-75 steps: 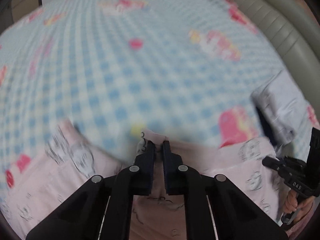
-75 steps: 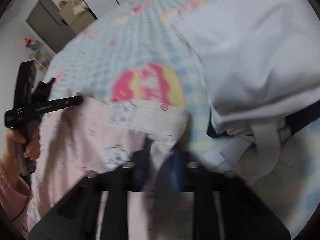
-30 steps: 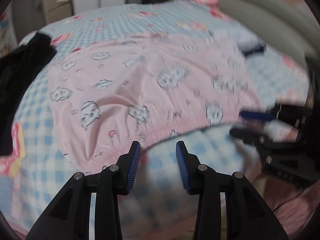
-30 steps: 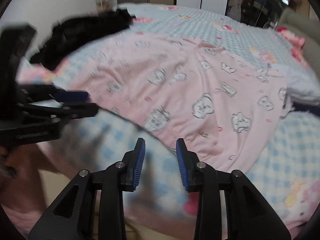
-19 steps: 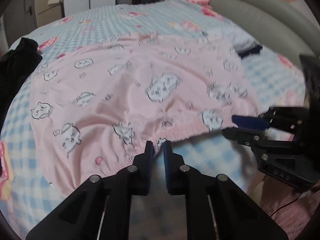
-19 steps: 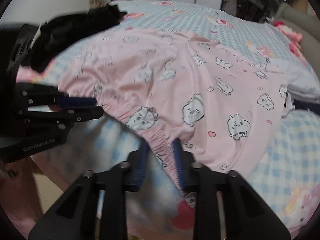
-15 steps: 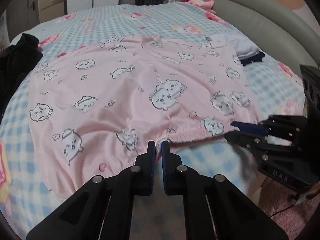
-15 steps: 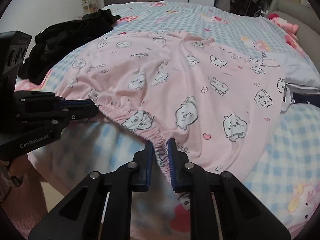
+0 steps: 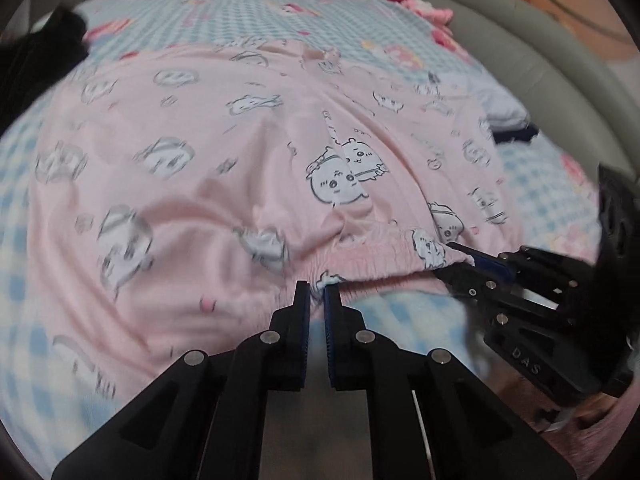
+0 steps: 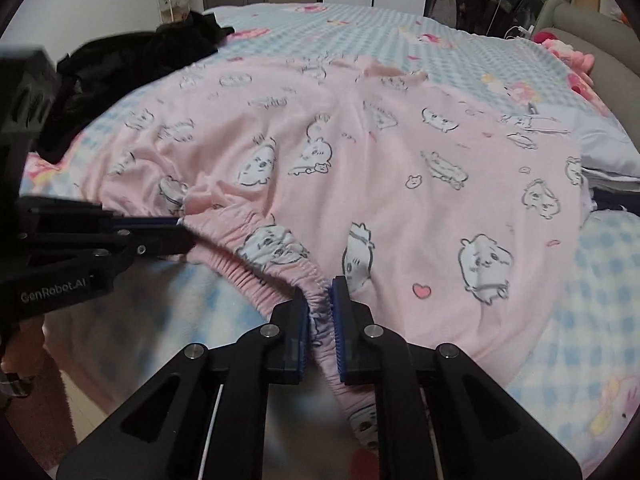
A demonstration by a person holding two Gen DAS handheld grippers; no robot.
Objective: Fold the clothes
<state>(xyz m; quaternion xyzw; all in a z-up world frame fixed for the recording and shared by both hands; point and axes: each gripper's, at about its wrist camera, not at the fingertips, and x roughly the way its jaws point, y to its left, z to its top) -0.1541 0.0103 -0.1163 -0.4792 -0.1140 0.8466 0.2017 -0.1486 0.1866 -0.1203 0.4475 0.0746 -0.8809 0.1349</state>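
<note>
A pink garment (image 9: 280,168) printed with cartoon animals lies spread on the bed, its elastic waistband (image 9: 372,256) at the near edge. My left gripper (image 9: 317,292) pinches that waistband between its blue pads, though its jaws are opening slightly. In the left wrist view, my right gripper (image 9: 460,258) grips the same band further right. In the right wrist view, my right gripper (image 10: 320,300) is shut on bunched waistband fabric (image 10: 280,276) of the pink garment (image 10: 360,160). My left gripper (image 10: 176,228) holds the band at the left, lifting it slightly off the bed.
A black garment (image 10: 132,60) is heaped at the bed's far left. Folded pale and navy clothes (image 10: 608,148) lie at the right beside the pink garment. The blue checked bedspread (image 10: 360,20) runs back to a grey padded headboard (image 9: 540,60). Bare floor (image 10: 80,392) shows below the bed's edge.
Both grippers, open a second ago just short of the waistband, have closed on it. The band between them has come up a little off the bed.
</note>
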